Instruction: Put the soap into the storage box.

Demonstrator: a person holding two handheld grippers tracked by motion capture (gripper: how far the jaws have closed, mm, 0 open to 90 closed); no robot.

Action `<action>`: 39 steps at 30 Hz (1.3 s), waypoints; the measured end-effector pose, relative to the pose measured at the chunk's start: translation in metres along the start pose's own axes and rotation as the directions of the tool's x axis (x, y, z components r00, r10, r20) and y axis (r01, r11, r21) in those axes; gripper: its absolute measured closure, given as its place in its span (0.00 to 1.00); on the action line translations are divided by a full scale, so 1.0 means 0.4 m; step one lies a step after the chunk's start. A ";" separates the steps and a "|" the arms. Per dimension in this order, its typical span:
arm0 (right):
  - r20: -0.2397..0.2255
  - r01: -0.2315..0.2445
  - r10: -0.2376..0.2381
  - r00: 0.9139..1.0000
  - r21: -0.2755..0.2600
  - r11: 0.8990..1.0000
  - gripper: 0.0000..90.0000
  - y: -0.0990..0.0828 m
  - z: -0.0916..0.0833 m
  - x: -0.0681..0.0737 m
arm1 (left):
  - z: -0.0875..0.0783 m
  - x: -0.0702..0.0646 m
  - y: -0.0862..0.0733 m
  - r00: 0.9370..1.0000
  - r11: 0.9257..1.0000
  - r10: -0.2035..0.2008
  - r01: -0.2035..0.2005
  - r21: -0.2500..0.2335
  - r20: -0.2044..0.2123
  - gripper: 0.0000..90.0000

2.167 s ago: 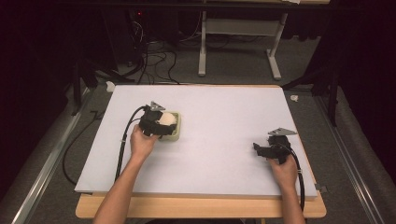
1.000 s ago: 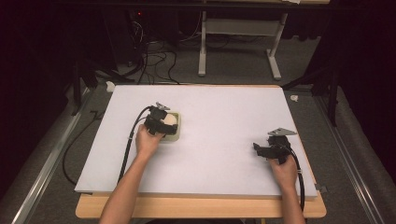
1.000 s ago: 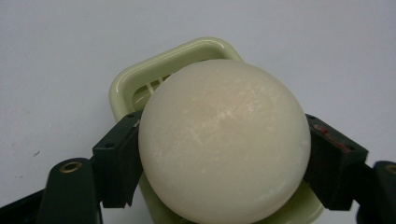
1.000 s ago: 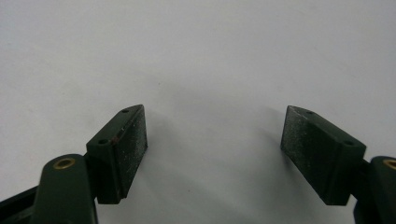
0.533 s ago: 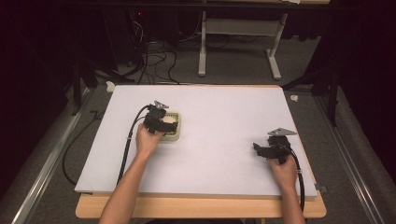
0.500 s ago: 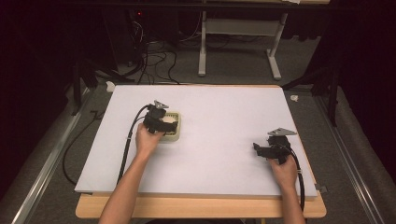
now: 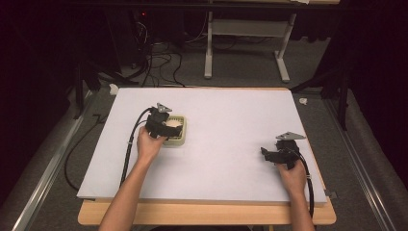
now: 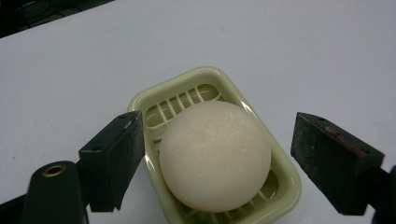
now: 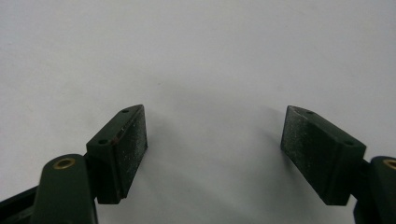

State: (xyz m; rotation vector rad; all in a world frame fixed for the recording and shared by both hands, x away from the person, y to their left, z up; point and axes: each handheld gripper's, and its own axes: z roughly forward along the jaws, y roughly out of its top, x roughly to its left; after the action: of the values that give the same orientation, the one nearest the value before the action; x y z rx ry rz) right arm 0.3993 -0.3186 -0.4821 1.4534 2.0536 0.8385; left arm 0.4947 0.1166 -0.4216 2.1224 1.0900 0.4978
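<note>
I see a smooth, matt cream round soap (image 8: 215,156) in a glossy pale-green ribbed plastic dish (image 8: 282,170). My left gripper's (image 8: 217,161) black pads (image 8: 338,161) look gritty and rough; the white tabletop (image 7: 231,120) is matt, edged in light wood.

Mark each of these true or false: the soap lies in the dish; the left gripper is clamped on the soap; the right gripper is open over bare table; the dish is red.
1. The soap lies in the dish: true.
2. The left gripper is clamped on the soap: false; its jaws stand open on either side, apart from it.
3. The right gripper is open over bare table: true.
4. The dish is red: false; it is pale green.
</note>
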 end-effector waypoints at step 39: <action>-0.001 -0.003 0.003 1.000 0.001 1.000 0.26 0.000 0.000 0.000 | -0.131 0.044 -0.069 0.999 0.994 -0.045 0.047 -0.095 0.018 0.21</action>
State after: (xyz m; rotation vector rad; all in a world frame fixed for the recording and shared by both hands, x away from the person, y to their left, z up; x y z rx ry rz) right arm 0.3995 -0.3187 -0.4821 1.4566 2.0539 0.8400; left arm 0.4578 0.1636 -0.4050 2.0109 1.0829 0.5007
